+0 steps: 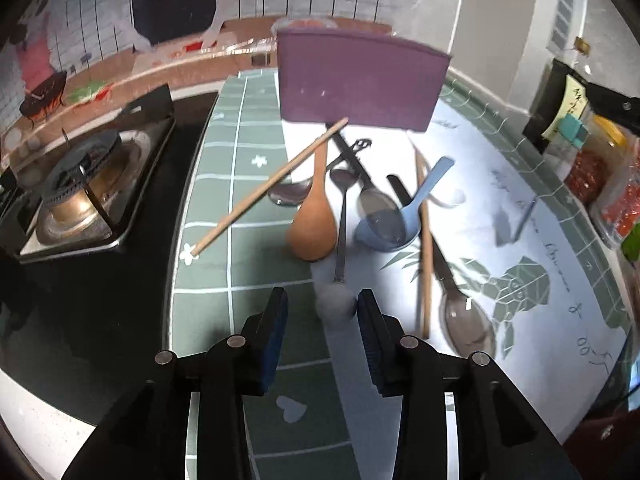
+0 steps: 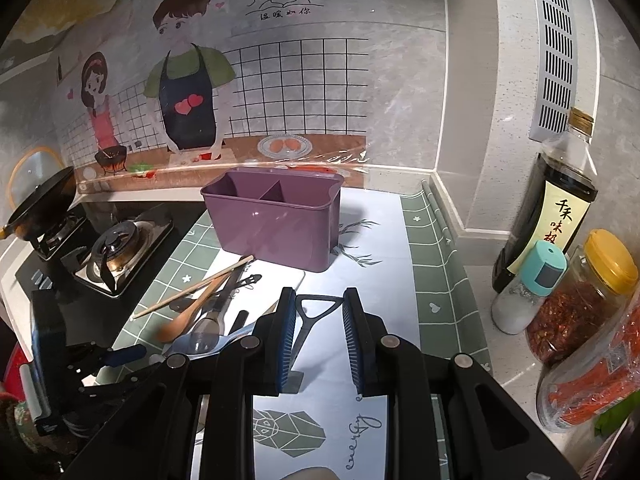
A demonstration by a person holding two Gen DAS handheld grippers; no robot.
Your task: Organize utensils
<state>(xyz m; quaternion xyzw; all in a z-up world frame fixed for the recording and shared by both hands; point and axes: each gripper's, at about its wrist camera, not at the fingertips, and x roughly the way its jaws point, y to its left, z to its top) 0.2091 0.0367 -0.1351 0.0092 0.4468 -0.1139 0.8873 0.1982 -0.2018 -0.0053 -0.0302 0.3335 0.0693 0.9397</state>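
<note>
Between the right gripper [image 2: 320,312]'s parted jaws hangs a grey peeler [image 2: 310,316], contact uncertain; left gripper [image 1: 322,312] gapes empty. Spoons, chopsticks, wooden spoon [image 1: 314,216] lie jumbled just before the empty purple caddy [image 2: 276,220]. Nothing looks sorted yet, beside the stove [image 2: 116,252].
</note>
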